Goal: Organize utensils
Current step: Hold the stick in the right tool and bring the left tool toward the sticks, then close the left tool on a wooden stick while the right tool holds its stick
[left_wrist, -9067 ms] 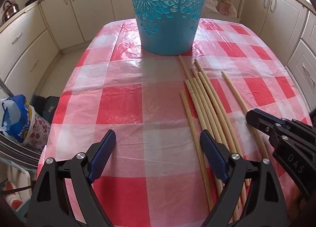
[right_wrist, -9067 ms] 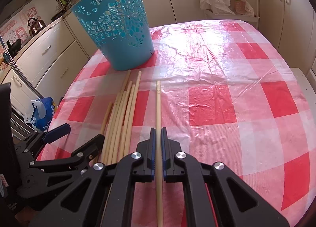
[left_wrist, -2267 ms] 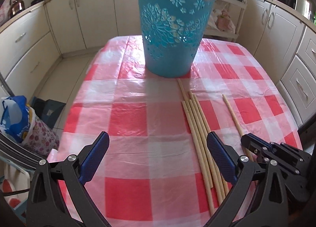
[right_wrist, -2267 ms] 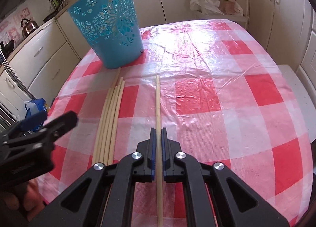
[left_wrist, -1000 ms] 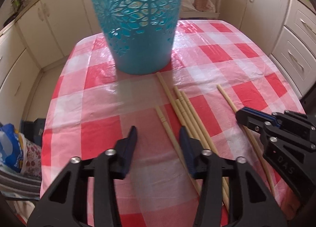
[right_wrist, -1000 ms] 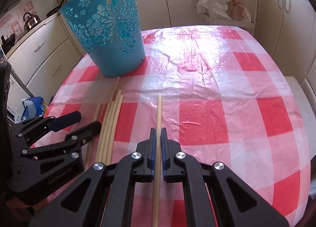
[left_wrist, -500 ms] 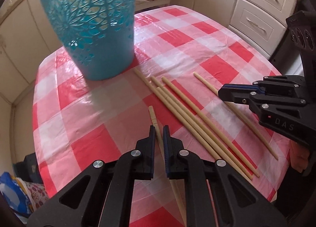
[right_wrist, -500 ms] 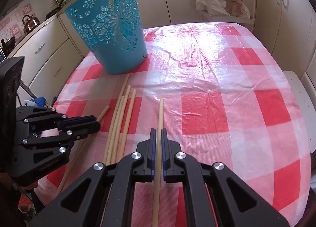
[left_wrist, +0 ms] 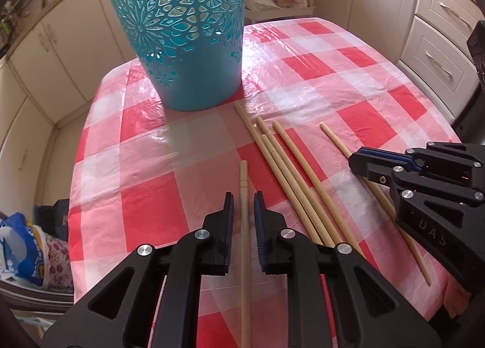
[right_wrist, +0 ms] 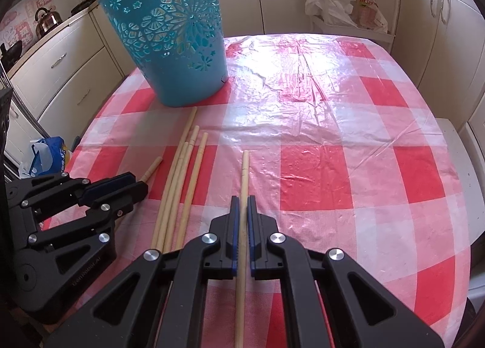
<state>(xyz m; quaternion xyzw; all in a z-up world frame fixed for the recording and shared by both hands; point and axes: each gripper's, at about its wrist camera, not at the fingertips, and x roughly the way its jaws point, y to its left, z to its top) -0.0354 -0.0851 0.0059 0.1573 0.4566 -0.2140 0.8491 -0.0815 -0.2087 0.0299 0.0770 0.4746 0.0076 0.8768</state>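
A teal cut-out basket [left_wrist: 185,32] stands at the far side of the red-checked table; it also shows in the right wrist view [right_wrist: 175,41]. My left gripper [left_wrist: 243,200] is closed around one wooden stick [left_wrist: 244,184], with a thin gap showing at each pad. My right gripper [right_wrist: 243,203] is shut on another wooden stick [right_wrist: 245,172]. Several loose sticks [left_wrist: 288,166] lie side by side on the cloth between the two held ones, also in the right wrist view [right_wrist: 182,178]. Each gripper shows in the other's view, the right one [left_wrist: 360,163] and the left one [right_wrist: 133,187].
The tablecloth [right_wrist: 333,135] is glossy plastic with wrinkles. Kitchen cabinets [left_wrist: 439,54] ring the table. A blue bag [left_wrist: 21,251] sits on the floor at the left. A rack with plastic bags [right_wrist: 348,5] stands behind the table.
My left gripper closed from wide open onto the leftmost stick and swung it apart from the bundle, lifting its view toward the basket. My right gripper kept its stick throughout.
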